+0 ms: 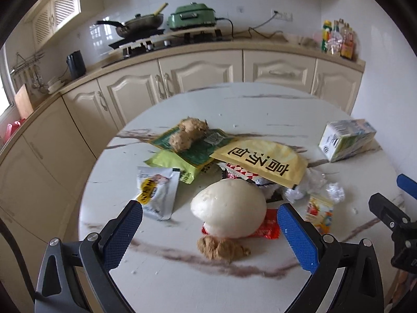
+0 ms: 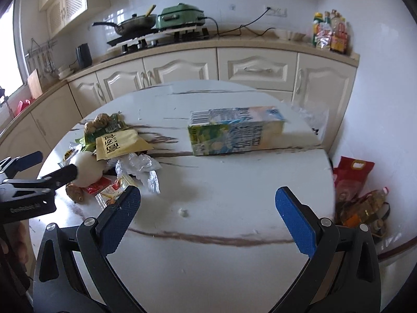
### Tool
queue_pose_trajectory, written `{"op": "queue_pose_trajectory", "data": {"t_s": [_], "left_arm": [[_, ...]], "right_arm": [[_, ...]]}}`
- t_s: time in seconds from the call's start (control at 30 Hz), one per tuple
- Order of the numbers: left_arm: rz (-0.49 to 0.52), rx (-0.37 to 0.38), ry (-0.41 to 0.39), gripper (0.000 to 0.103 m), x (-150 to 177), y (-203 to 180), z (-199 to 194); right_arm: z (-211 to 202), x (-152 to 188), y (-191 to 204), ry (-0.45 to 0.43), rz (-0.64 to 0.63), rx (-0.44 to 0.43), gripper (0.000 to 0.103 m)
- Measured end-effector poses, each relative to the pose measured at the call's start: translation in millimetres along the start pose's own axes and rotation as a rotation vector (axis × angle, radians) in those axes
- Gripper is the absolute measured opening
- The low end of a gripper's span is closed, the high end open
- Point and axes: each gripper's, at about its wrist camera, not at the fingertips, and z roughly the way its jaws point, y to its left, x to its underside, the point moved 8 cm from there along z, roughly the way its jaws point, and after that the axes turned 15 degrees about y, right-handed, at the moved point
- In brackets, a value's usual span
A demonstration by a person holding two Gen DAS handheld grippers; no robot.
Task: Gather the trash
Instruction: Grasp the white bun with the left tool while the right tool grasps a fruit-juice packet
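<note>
White marble table (image 1: 260, 109) holds a heap of wrappers (image 1: 208, 154); the left gripper (image 1: 209, 217) hangs spread wide around a white bun (image 1: 229, 208), the right gripper (image 2: 208, 203) gapes over bare tabletop near a carton (image 2: 234, 130)

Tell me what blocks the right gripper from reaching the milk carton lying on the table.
Nothing visible does. The right gripper is open, and only bare table lies between it and the milk carton.
</note>
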Motion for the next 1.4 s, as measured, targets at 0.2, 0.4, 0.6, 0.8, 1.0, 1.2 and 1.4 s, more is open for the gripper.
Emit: {"op": "queue_pose_trajectory", "data": {"t_s": [0.2,0.4,0.6,0.8,1.0,1.2,1.4], "left_arm": [[0.019,0.036,0.034,0.087,-32,3,41],[0.021,0.107,0.014,0.057,-41,16,41],[-0.025,0.118,-0.056,0.056,-33,47,6],[-0.053,0.094,-0.092,0.051,-10,74,-17],[-0.050,0.126,-0.082,0.049,8,80,-31],[-0.066,0.211,-0.036,0.058,35,83,-31],[-0.048,0.207,-0.015,0.072,45,79,-22]], "right_arm": [[20,-3,11,0.038,-0.022,-0.015,0.103],[25,0,21,0.054,-0.034,-0.024,0.103],[24,8,50,0.066,-0.067,-0.057,0.103],[32,8,83,0.088,-0.075,-0.089,0.103],[51,3,86,0.138,-0.023,-0.099,0.066],[50,6,74,0.142,-0.034,-0.033,0.030],[40,11,64,0.125,-0.038,-0.040,0.028]]}}
